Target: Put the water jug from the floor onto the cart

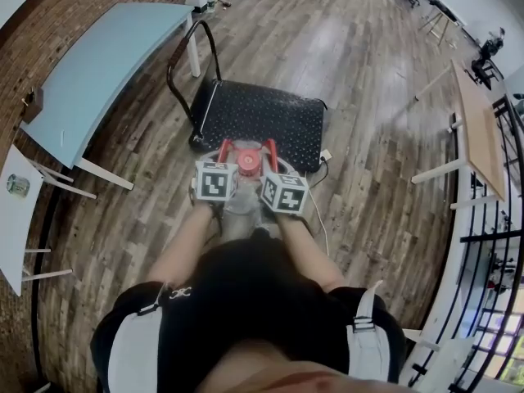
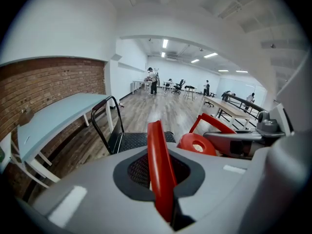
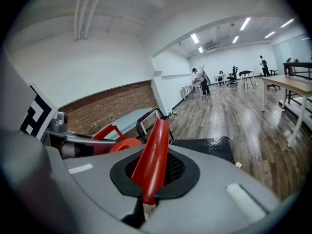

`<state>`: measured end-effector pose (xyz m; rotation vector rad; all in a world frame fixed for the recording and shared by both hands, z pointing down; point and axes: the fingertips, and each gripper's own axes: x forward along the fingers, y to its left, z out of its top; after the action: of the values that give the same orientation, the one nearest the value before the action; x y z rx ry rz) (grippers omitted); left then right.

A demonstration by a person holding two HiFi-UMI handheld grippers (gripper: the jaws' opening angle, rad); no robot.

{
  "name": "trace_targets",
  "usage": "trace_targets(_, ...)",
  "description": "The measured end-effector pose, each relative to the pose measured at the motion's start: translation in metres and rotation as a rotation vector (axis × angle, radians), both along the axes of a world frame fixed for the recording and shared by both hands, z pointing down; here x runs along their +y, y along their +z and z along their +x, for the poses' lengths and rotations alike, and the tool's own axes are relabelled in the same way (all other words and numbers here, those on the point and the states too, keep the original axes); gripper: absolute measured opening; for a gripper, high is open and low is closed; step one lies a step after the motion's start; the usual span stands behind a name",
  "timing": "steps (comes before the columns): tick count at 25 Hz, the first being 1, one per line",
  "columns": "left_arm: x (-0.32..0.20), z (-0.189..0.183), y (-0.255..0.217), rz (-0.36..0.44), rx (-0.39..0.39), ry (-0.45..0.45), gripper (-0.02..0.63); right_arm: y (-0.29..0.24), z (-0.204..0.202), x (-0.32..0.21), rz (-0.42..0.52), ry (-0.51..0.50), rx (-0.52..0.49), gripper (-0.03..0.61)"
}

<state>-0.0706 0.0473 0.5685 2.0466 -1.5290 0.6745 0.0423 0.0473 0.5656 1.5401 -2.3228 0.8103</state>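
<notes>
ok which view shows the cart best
The head view: the cart shows nearly whole from above. The left gripper view catches only its handle and a strip of deck; the right gripper view shows a deck corner and the handle top.

Head view, looking steeply down.

- Wood-plank floor (image 1: 368, 195).
- Black platform cart (image 1: 262, 115) stands on the floor ahead of the person. Its looped push handle (image 1: 170, 72) is at the cart's left end.
- Light-blue table (image 1: 98, 64) stands beside that end, along the brick wall (image 1: 33, 47).
- Water jug (image 1: 244, 201) with red cap (image 1: 248, 160) is at the cart's near edge. Cannot tell whether it rests on the floor or is lifted.
- Left gripper (image 1: 227, 160) and right gripper (image 1: 268, 166), each under a marker cube, flank the cap. Each is at one of the jug's red handles.
- White cable (image 1: 321, 211) lies on the floor off the cart's near right corner.
- Wooden table (image 1: 479, 129) is at the far right, well apart from the cart.
</notes>
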Motion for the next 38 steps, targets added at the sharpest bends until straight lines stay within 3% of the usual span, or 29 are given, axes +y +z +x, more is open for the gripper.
trace_targets(13,-0.114,0.043,-0.007,-0.001,-0.039,-0.052,0.018,-0.006,0.045,-0.121,0.003,-0.074,-0.011,0.015)
trace_targets(24,-0.156,0.059,-0.004,0.021,-0.043,-0.096,0.018,0.001,0.062,-0.169,0.000,-0.103,-0.014,0.014)
trace_targets(38,-0.216,0.057,0.024,-0.035,0.001,-0.095,0.023,0.035,0.056,-0.228,-0.042,-0.115,0.051,0.014)
